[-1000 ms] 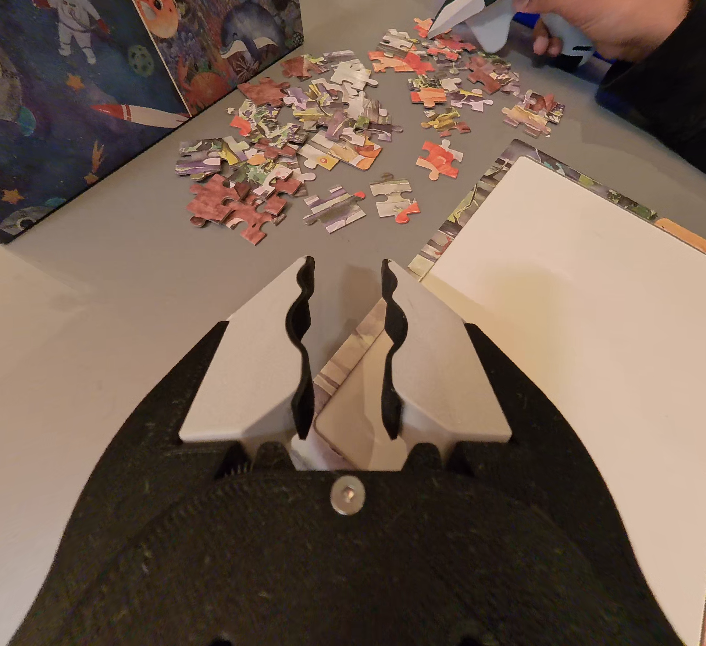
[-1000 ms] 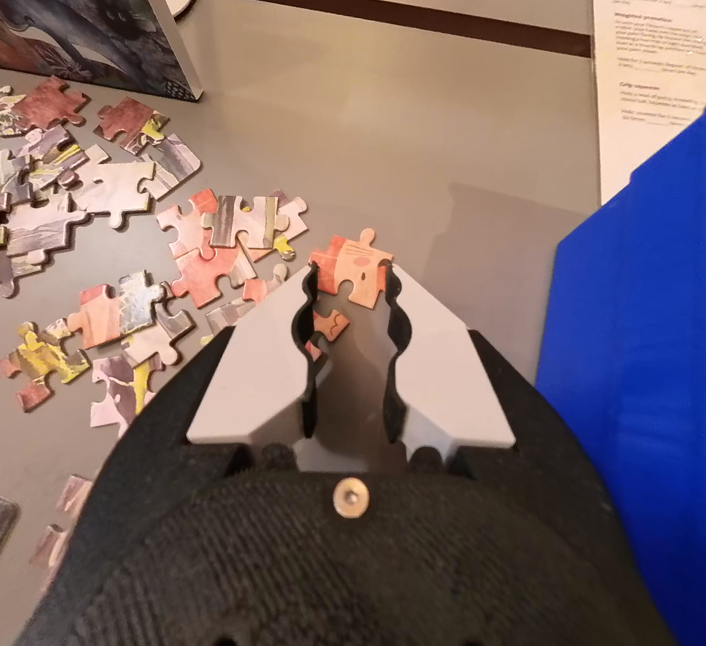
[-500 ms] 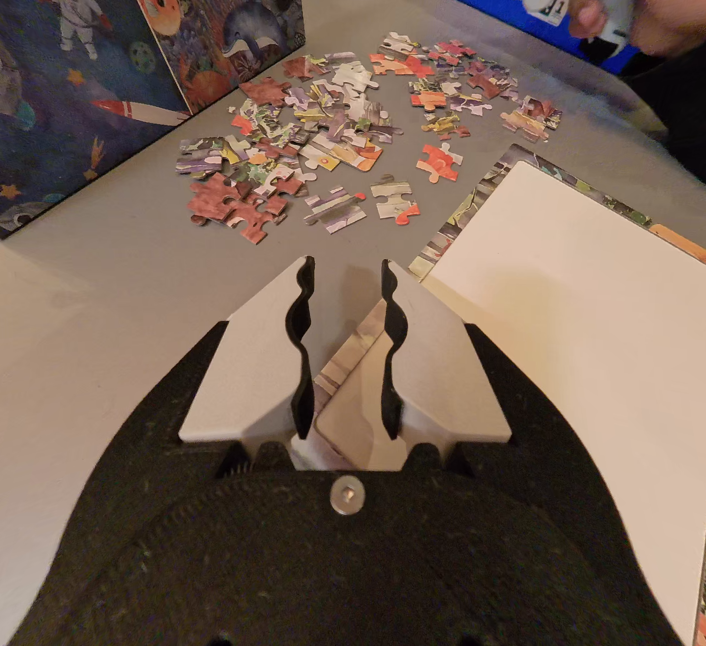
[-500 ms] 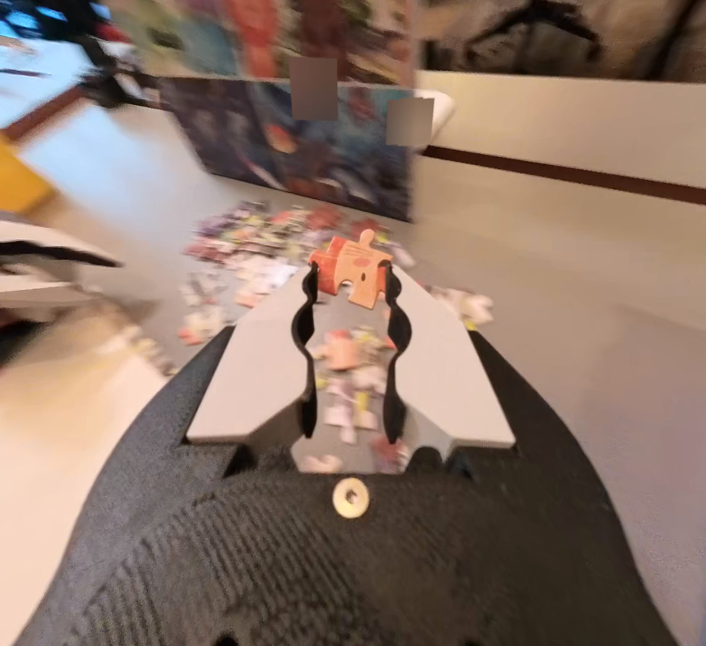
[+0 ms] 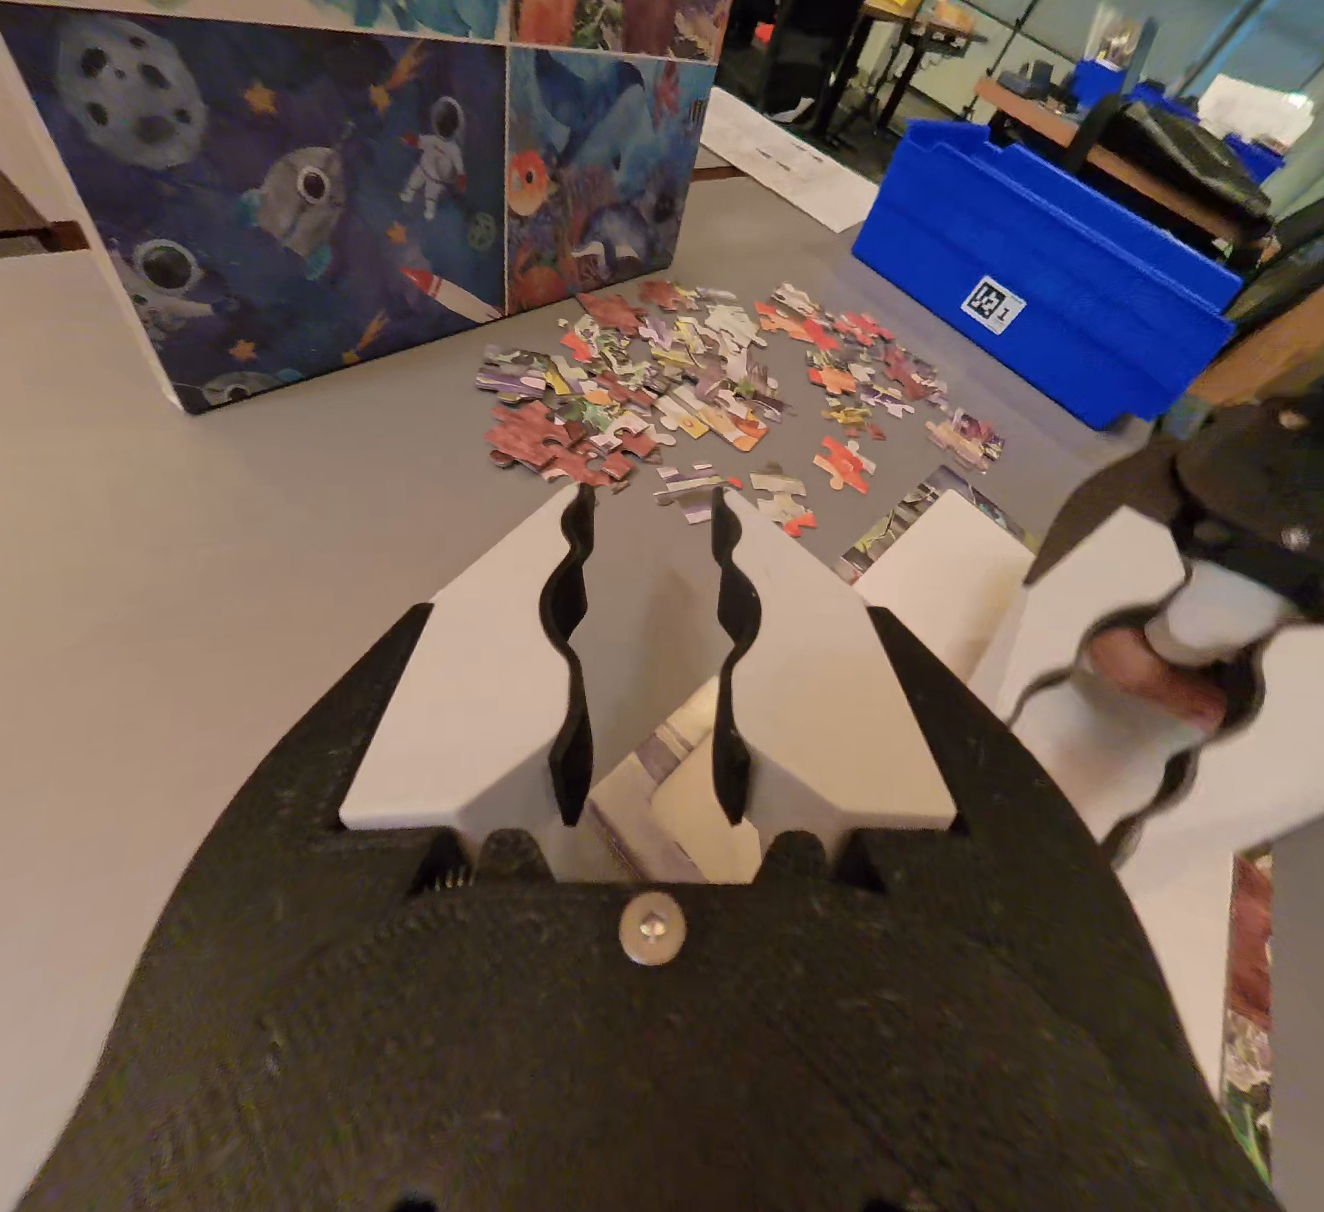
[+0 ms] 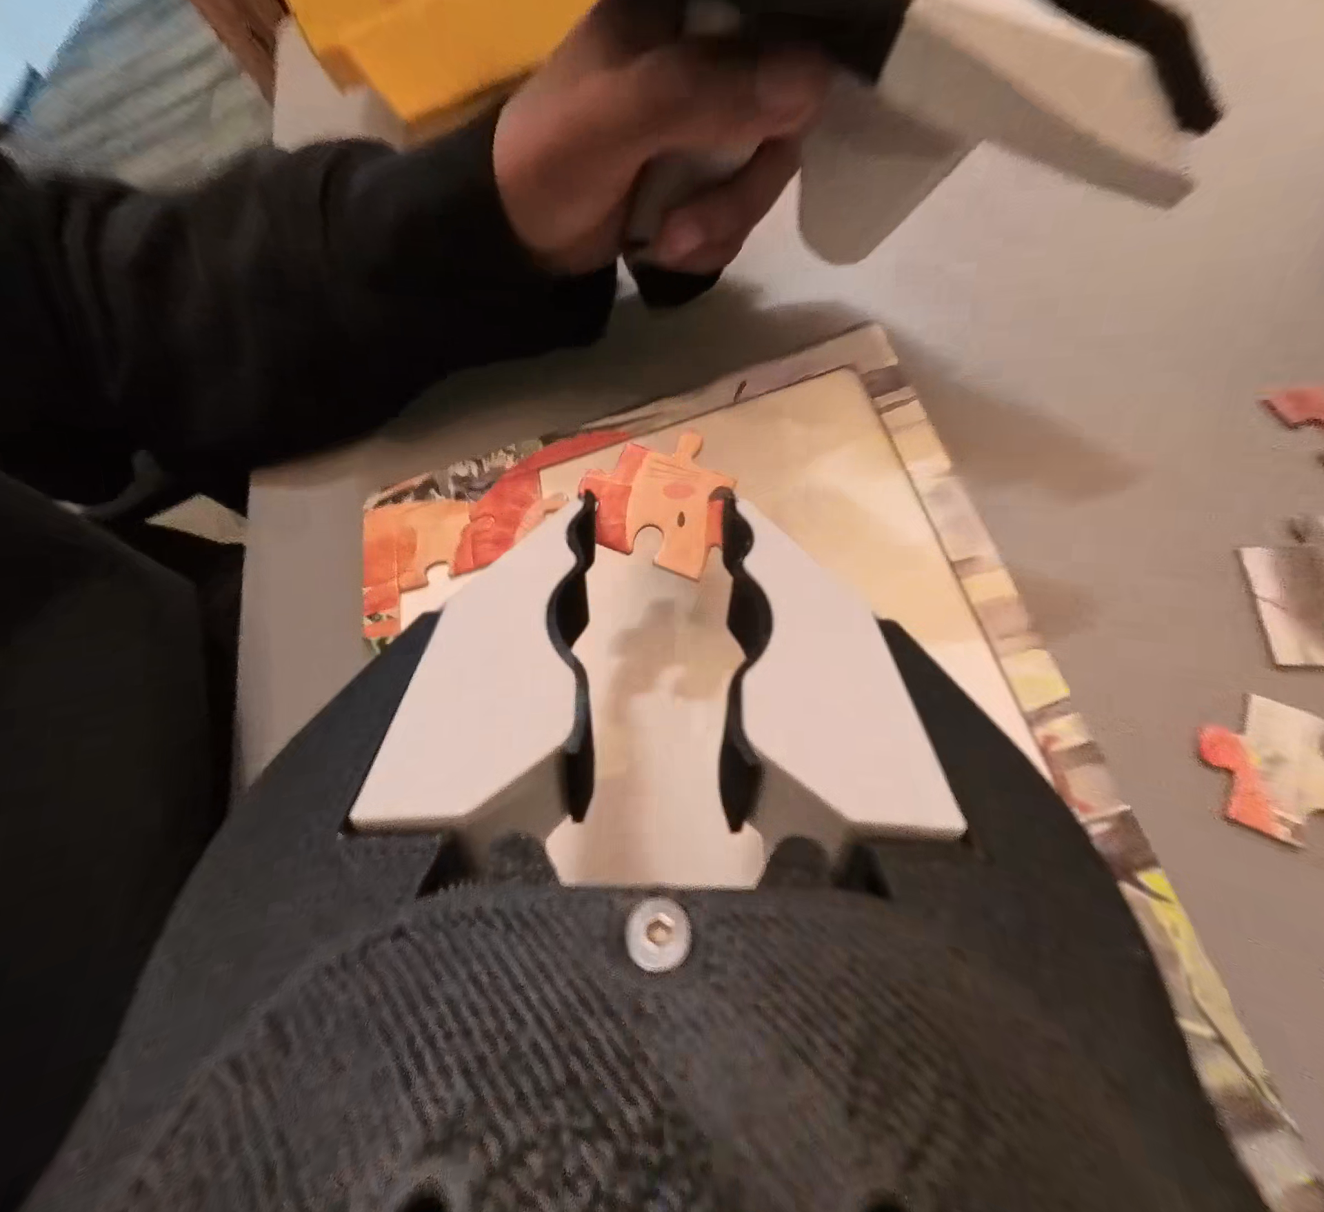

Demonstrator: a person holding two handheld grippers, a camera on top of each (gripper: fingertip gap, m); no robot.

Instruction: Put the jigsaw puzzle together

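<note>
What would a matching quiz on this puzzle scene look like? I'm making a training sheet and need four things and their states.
Things:
1. orange piece
2. left gripper
3. puzzle tray
4. blue bin

States:
A. open, holding nothing
B. standing on the table beyond the loose pieces
C. pinched at the right gripper's tips
D. mostly unfilled, a few pieces in one corner

Pairs: 1-C, 2-A, 3-D, 4-B

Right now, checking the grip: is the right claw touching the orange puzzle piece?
Touching. The right wrist view shows the right claw pinching the orange puzzle piece between its fingertips, no gap either side.
</note>
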